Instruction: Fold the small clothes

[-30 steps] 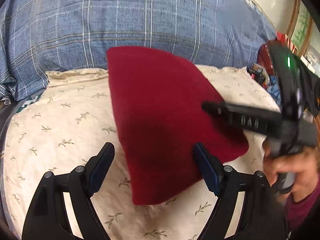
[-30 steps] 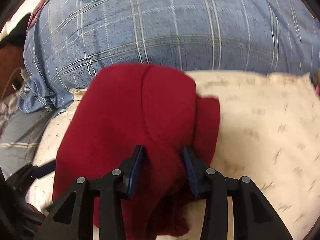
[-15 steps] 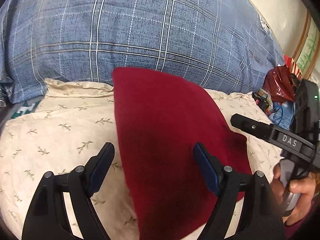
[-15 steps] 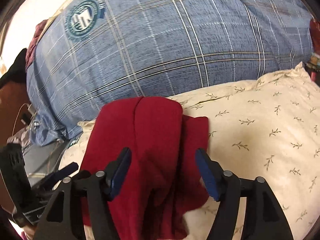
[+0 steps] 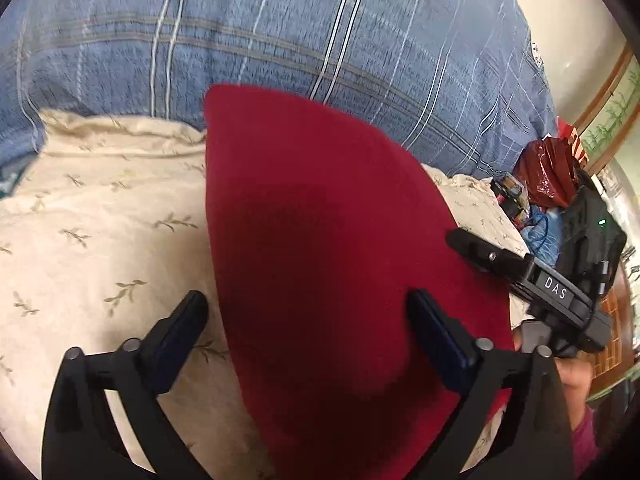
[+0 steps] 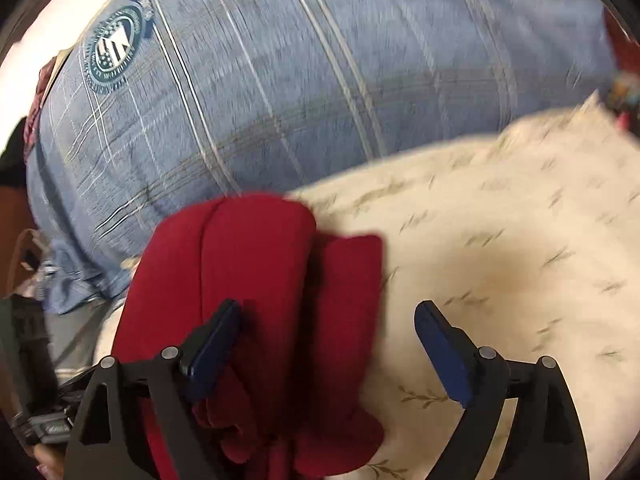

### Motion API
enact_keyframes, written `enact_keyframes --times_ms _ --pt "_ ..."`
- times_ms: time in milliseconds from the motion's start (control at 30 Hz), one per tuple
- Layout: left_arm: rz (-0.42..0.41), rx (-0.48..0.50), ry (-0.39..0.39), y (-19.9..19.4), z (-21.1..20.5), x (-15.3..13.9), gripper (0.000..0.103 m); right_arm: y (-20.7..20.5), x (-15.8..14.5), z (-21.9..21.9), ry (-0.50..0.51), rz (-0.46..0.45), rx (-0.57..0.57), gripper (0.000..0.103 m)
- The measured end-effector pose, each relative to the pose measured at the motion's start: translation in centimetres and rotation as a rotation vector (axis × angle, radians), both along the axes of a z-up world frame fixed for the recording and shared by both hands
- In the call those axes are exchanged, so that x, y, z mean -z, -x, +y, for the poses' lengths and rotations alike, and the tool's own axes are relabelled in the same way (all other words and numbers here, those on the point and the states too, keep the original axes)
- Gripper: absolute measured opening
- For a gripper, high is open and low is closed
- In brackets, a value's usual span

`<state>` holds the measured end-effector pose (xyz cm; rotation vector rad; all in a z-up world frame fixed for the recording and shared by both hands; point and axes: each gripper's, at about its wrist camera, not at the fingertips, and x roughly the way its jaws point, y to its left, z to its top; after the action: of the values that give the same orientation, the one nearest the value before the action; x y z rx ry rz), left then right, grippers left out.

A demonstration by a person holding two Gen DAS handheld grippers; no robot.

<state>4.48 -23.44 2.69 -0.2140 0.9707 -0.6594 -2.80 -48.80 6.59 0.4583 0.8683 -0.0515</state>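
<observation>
A dark red folded garment (image 5: 320, 240) lies on the cream leaf-print bedding (image 5: 100, 240). My left gripper (image 5: 308, 340) hovers over its near left part. The jaws are opening wide and the cloth's left edge lies under the gap, with neither pad pressing it. In the right wrist view the same garment (image 6: 256, 280) shows its stacked folds. My right gripper (image 6: 326, 348) stands over the garment's right side, jaws opening. Its left fingertip (image 6: 212, 340) is above the cloth and the other is above the bedding, neither gripping. A hand holds the right gripper (image 5: 520, 272) at the cloth's right edge.
A large blue plaid cushion (image 5: 320, 32) rises right behind the garment, with a round badge (image 6: 114, 42) on it. Clutter with a red bag (image 5: 548, 172) sits at the far right beyond the bedding. Cream bedding (image 6: 500, 240) spreads out to the right of the garment.
The right gripper has let go of the red garment's fold and opened wide, shifting right. The left gripper has moved closer over the cloth and spread wider. The garment now lies flat.
</observation>
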Motion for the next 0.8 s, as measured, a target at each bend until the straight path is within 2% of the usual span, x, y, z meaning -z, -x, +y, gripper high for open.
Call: enact_keyframes --times_ms 67,133,233,267,300,333,400,467,567,667,800 --pt "0.025 0.013 0.02 -0.4 -0.1 0.4 0.103 -0.3 1.1 -0.8 -0.1 -0.024 -0.027 0.091" --pt "0.022 0.025 0.018 -0.4 -0.4 0.4 0.103 -0.4 1.3 -0.8 -0.123 -0.046 -0.052 0.091" --pt "0.011 0.049 -0.008 -0.4 -1.2 0.3 0.103 -1.2 1.7 0.6 -0.153 -0.048 -0.15 0.091" --pt "0.005 0.058 -0.018 -0.3 -1.5 0.2 0.103 -1.5 1.8 1.2 -0.13 -0.046 -0.172 0.085" --pt "0.001 0.064 -0.022 -0.3 -1.6 0.2 0.101 -1.8 1.8 1.7 -0.094 -0.041 -0.182 0.069" --pt "-0.001 0.073 -0.023 -0.2 -1.8 0.0 0.093 -2.0 1.6 2.2 -0.082 -0.037 -0.195 0.062" --pt "-0.007 0.064 -0.026 0.1 -2.0 -0.5 0.083 -1.8 0.7 2.9 -0.085 -0.038 -0.189 0.046" --pt "-0.02 0.053 -0.02 0.6 -1.4 -1.4 0.066 -1.2 -0.6 3.6 -0.058 -0.051 -0.189 0.038" --pt "-0.014 0.057 0.01 2.0 0.2 -3.1 0.057 0.2 -2.8 4.3 -0.087 -0.082 -0.207 0.035" --pt "-0.02 0.067 0.02 4.3 1.9 -4.7 0.056 1.9 -5.3 6.1 -0.08 -0.096 -0.25 0.034" --pt "-0.015 0.068 -0.01 7.7 4.6 -6.4 0.056 4.1 -6.6 8.8 -0.086 -0.073 -0.302 0.034"
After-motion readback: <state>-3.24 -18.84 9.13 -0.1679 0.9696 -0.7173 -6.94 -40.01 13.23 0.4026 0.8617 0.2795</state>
